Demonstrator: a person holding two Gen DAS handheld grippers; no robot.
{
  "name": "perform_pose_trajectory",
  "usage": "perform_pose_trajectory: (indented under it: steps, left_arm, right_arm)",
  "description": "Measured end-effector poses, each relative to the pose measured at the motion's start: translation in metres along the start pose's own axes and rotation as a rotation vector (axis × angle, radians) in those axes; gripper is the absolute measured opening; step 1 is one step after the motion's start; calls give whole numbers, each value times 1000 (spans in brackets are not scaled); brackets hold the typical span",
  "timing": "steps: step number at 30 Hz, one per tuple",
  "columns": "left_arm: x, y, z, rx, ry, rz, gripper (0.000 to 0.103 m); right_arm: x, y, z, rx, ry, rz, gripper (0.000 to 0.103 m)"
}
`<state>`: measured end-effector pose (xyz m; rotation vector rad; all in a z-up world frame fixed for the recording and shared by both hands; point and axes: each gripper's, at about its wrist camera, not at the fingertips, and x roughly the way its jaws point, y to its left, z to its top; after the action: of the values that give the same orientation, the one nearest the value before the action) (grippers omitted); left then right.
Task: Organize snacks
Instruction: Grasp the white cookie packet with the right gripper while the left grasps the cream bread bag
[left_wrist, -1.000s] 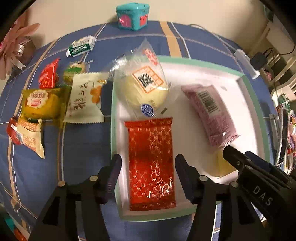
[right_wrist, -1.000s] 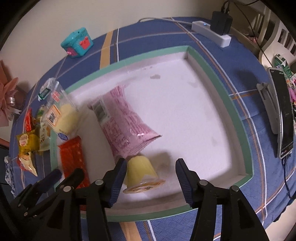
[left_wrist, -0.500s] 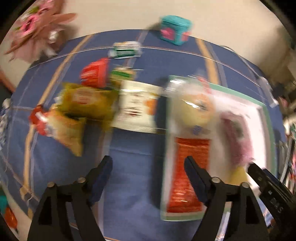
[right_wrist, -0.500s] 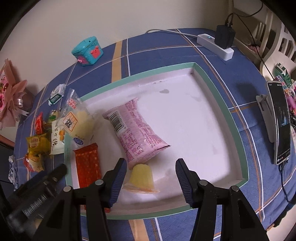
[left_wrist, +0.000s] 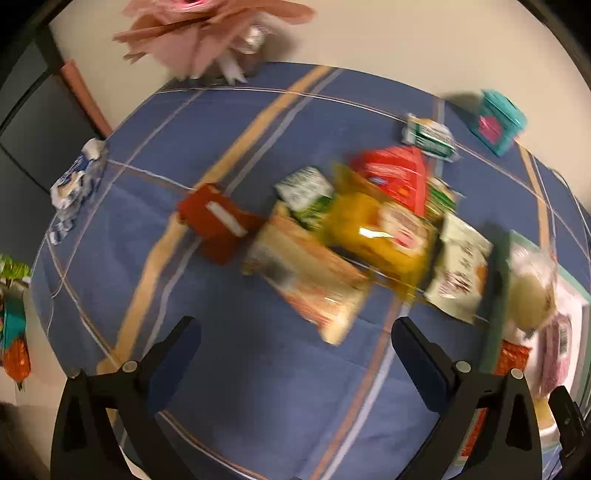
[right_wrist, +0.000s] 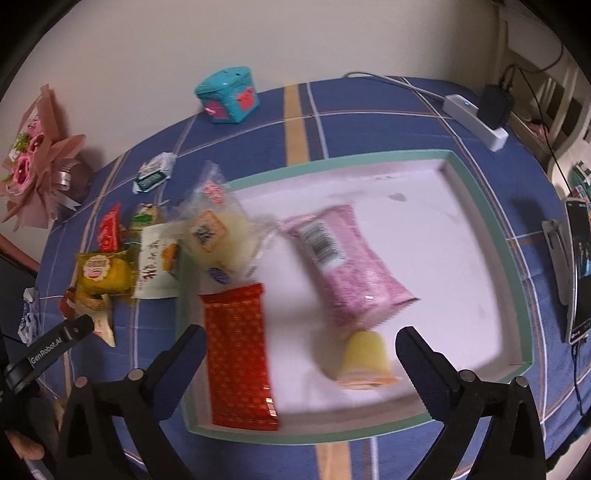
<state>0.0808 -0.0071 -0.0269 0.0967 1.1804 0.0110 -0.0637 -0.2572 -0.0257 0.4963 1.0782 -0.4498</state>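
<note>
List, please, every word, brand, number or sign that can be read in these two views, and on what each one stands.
"GenRobot.AI": white letters on the black left tool's arm, seen in the right wrist view.
Barcode on the pink plastic snack bag in the green-rimmed white tray: digits too small to read.
Chinese characters on the white and orange packet and the clear-wrapped pale bun: too blurred to read.
Left wrist view: all print blurred.
</note>
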Motion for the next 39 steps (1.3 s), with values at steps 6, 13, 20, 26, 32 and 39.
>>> perform_pose_trajectory:
  steps: [6, 13, 20, 26, 32, 39]
  left_arm:
    - [1, 50, 11, -101, -1, 17, 103]
    - [13, 93, 21, -198, 14, 14, 103]
    - [26, 95, 25, -229, 59, -82, 103]
    - [45, 71, 30, -228, 124, -204, 103]
    - [58, 54, 37, -243, 157, -281, 102]
    - [75, 37, 43, -243, 187, -305, 102]
  right_arm:
    - [-4, 42, 8, -44, -38, 77, 103]
    - [-2, 103, 8, -159, -52, 139, 103]
    - [20, 137, 8, -203, -26, 149, 103]
    - [39, 148, 17, -215, -18, 135, 91]
    - [61, 154, 29, -218, 7, 117, 82]
    - [81, 154, 42, -199, 15, 112, 81]
